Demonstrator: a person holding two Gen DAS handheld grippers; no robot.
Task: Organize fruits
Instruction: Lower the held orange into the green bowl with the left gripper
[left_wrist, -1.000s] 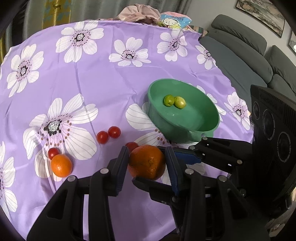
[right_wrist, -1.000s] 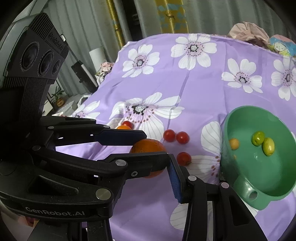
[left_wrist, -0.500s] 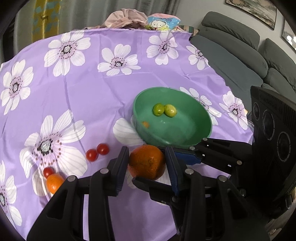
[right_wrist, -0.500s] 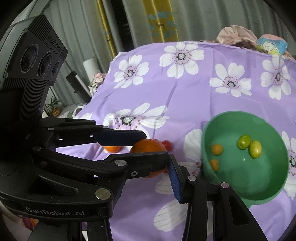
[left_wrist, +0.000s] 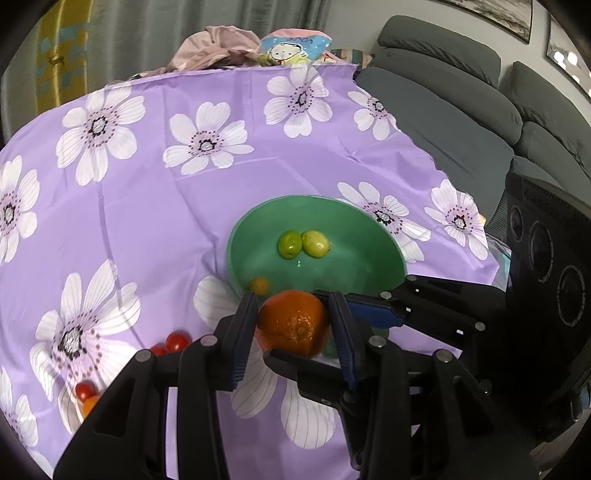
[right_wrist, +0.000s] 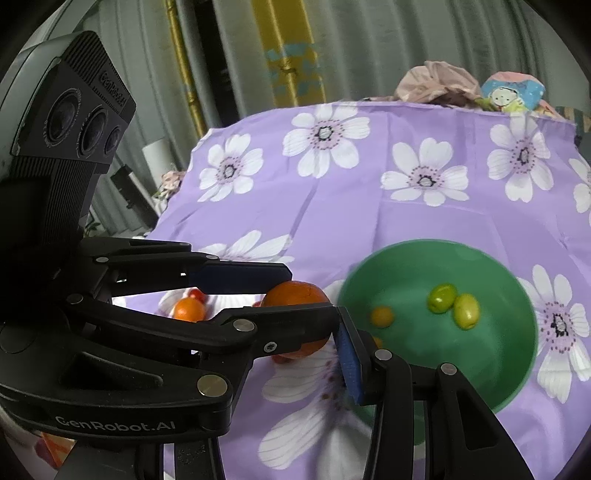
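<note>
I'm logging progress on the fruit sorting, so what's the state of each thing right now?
large orange, held off the cloth
left gripper, jaws shut on large orange
right gripper, jaws shut on large orange
green bowl, upright, small fruits inside
cherry tomatoes, loose on cloth

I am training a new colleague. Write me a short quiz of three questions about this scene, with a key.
1. True or false: the green bowl holds two green fruits.
2. What does the left gripper hold? A) banana B) large orange C) spoon
3. Fill in: the cherry tomatoes lie on the ___ flowered cloth.
Key: 1 true; 2 B; 3 purple.
</note>
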